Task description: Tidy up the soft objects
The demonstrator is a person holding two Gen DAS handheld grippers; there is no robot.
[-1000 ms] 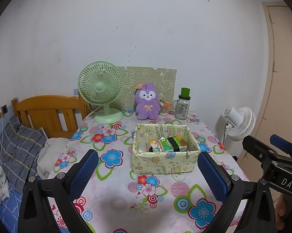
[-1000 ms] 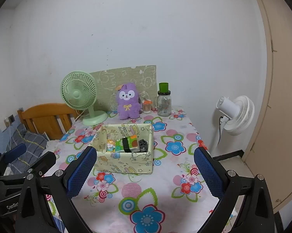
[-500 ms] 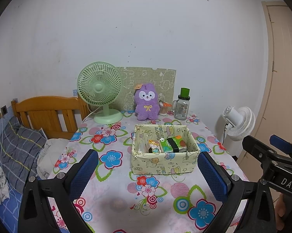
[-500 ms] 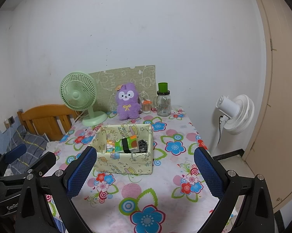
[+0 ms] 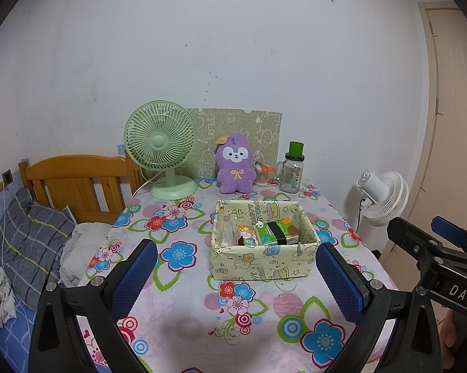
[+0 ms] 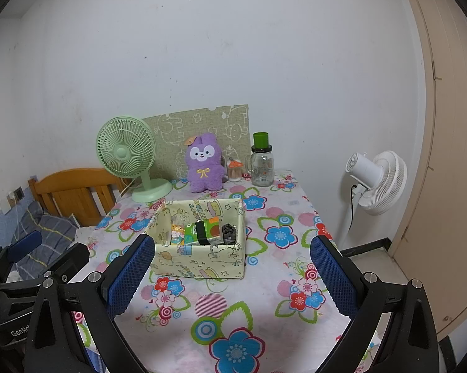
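Observation:
A purple plush rabbit [image 5: 235, 169] [image 6: 204, 164] sits upright at the back of the flowered table, against a green patterned board. A pale yellow fabric box [image 5: 263, 261] [image 6: 199, 262] stands mid-table and holds a green packet [image 5: 275, 232] [image 6: 206, 231] and small items. My left gripper [image 5: 238, 279] is open and empty, near the table's front, short of the box. My right gripper [image 6: 232, 275] is open and empty, also in front of the box. Each gripper's body shows at the edge of the other's view.
A green desk fan [image 5: 162, 146] stands back left, a glass jar with green lid [image 5: 291, 172] and a small cup [image 5: 261, 175] back right. A white floor fan [image 6: 374, 181] stands right of the table. A wooden bed headboard [image 5: 75, 180] and pillow lie left.
Both views have drifted very slightly; the grippers stay open and the objects have not moved.

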